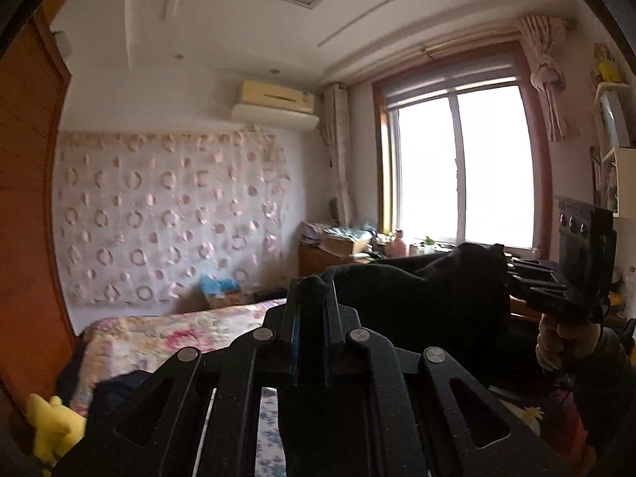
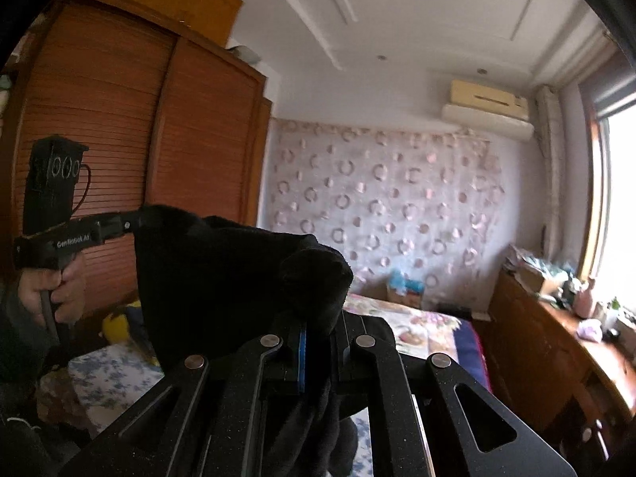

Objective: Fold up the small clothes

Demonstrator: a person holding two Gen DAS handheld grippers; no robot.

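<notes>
— While both tongs have it up in the air like that, what should happen with the cloth (image 2: 222, 274)?

— I'd keep the top edge taut and level between the two grips, then bring it down onto the bed (image 1: 167, 334) flat before making any fold. Folding it while it dangles would likely leave it bunched.

— How does the left gripper (image 1: 312, 298) stand?

— Closed tight. Its fingers (image 1: 296, 318) are pressed together with a corner of the black cloth pinched between them, just in front of its camera.

— And the right gripper (image 2: 318, 318)?

— Same story: jaws clamped on a wad of the cloth, no gap to speak of. From the left side you see it further off at the garment's far end, by the window (image 1: 457, 167), gripped in the person's hand (image 1: 564, 342).

— So where's the garment itself?

— Hanging between the two tools, above the bed and not touching it, as far as I can tell. It's too dark to say what kind of garment it is.

— Anything beyond?

— The wardrobe (image 2: 119, 119) and the patterned back wall (image 2: 381, 206); nothing in the way.
</notes>
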